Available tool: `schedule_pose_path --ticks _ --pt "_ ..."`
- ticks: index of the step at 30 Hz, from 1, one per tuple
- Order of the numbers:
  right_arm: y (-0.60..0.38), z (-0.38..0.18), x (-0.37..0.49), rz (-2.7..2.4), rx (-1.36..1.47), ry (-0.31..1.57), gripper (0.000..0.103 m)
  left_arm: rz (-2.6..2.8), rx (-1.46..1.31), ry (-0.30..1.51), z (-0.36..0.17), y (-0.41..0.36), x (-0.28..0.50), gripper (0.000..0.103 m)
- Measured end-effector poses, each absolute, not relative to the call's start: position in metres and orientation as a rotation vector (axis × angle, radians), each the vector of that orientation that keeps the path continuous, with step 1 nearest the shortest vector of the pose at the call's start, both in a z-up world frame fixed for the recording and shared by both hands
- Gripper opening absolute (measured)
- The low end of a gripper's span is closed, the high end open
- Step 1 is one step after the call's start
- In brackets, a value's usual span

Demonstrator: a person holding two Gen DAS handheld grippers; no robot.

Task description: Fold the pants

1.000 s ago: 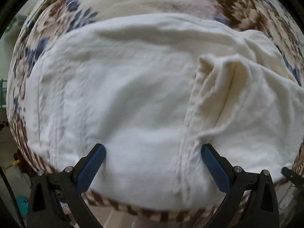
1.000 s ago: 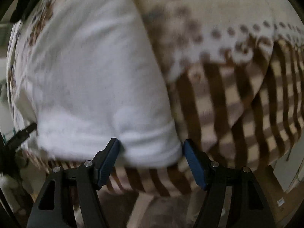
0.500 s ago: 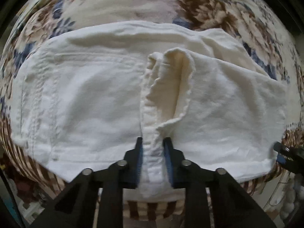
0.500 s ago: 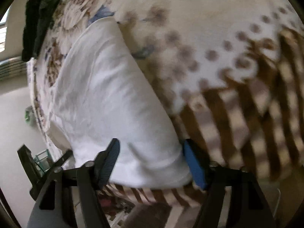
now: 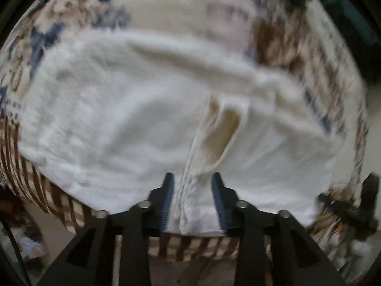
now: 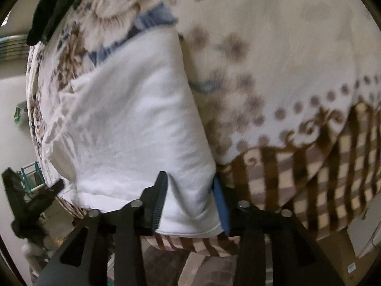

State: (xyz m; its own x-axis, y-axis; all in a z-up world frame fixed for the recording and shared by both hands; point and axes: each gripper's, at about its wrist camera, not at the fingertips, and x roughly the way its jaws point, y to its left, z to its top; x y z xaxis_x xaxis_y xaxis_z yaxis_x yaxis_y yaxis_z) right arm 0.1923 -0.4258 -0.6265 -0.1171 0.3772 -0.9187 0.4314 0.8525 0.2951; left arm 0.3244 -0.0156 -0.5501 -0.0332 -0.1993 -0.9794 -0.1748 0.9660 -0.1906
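Note:
The white pants (image 5: 133, 128) lie folded on a flower-patterned blanket, with a raised cream fold (image 5: 221, 131) running up from the near edge. My left gripper (image 5: 193, 197) is shut on the pants' near edge at that fold. In the right wrist view the pants (image 6: 133, 124) fill the left half. My right gripper (image 6: 189, 202) is shut on the pants' near right corner, which bunches between the fingers. The left gripper shows at the far left of the right wrist view (image 6: 31, 197), and the right gripper at the far right of the left wrist view (image 5: 352, 209).
The blanket (image 6: 285, 47) has brown stripes along its near edge (image 6: 309, 178) where it hangs over the bed. Dark clothes (image 6: 50, 4) lie at the far corner. Floor clutter (image 5: 26, 245) shows below the bed edge.
My left gripper went from wide open to shut on the fold, and the cloth has lifted slightly. My right gripper has narrowed from wide open to shut on the corner.

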Motion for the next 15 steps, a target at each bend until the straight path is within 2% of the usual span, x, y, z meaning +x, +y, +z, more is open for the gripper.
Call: schedule_pose_path --ticks 2,6,9,15 --pt "-0.427 -0.615 0.2 -0.047 0.603 1.688 0.053 -0.028 -0.305 1.548 -0.544 -0.024 0.341 0.059" --pt "-0.419 -0.616 0.217 -0.058 0.56 1.684 0.053 0.018 -0.12 1.55 -0.582 -0.022 0.37 0.062" --pt "-0.417 -0.624 0.212 -0.141 0.434 1.738 0.053 0.01 -0.18 1.592 -0.601 -0.006 0.375 0.062" --pt "-0.375 -0.592 0.206 0.023 0.506 1.654 0.053 -0.011 -0.189 1.514 -0.525 -0.001 0.332 0.061"
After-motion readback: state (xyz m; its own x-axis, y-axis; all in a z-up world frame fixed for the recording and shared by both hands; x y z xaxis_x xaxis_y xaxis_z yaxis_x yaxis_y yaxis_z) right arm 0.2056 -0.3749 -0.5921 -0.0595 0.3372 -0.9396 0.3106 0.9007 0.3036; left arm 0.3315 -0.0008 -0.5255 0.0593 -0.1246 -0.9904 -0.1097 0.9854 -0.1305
